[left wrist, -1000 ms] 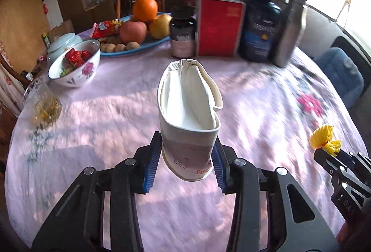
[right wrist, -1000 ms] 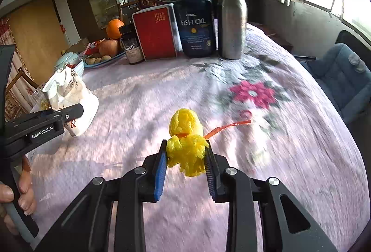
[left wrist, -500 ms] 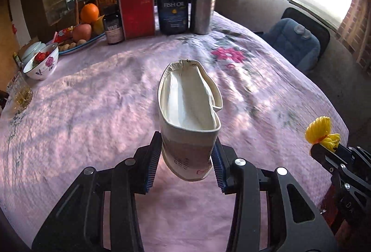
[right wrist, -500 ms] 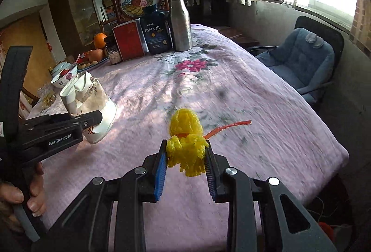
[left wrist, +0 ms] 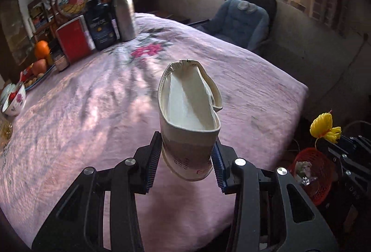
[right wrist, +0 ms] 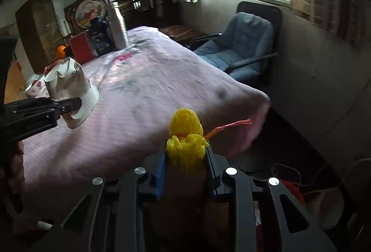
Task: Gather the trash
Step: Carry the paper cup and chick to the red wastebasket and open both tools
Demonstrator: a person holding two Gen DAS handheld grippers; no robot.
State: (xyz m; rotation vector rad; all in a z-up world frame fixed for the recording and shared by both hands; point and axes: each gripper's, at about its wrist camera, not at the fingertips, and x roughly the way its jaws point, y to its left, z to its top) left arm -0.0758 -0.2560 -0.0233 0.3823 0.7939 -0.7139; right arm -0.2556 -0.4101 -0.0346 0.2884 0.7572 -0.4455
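Centre frame, left gripper (left wrist: pixel 186 165) clenched low on a crushed paper cup (left wrist: pixel 189 122), light and easily creased, right gripper (right wrist: pixel 185 160) pinching a soft yellow mesh wad (right wrist: pixel 185 136), both best held gently by the bulk, red basket (left wrist: pixel 311 179) lower right.

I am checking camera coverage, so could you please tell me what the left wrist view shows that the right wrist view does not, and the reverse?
Only the left wrist view shows the open inside of the squashed white paper cup and the litter in the red mesh waste basket on the floor. Only the right wrist view shows the thin orange strip trailing from the yellow net bundle. Both show the cup clamped in the left gripper, the bundle in the right gripper, the pink tablecloth and the blue padded chair.
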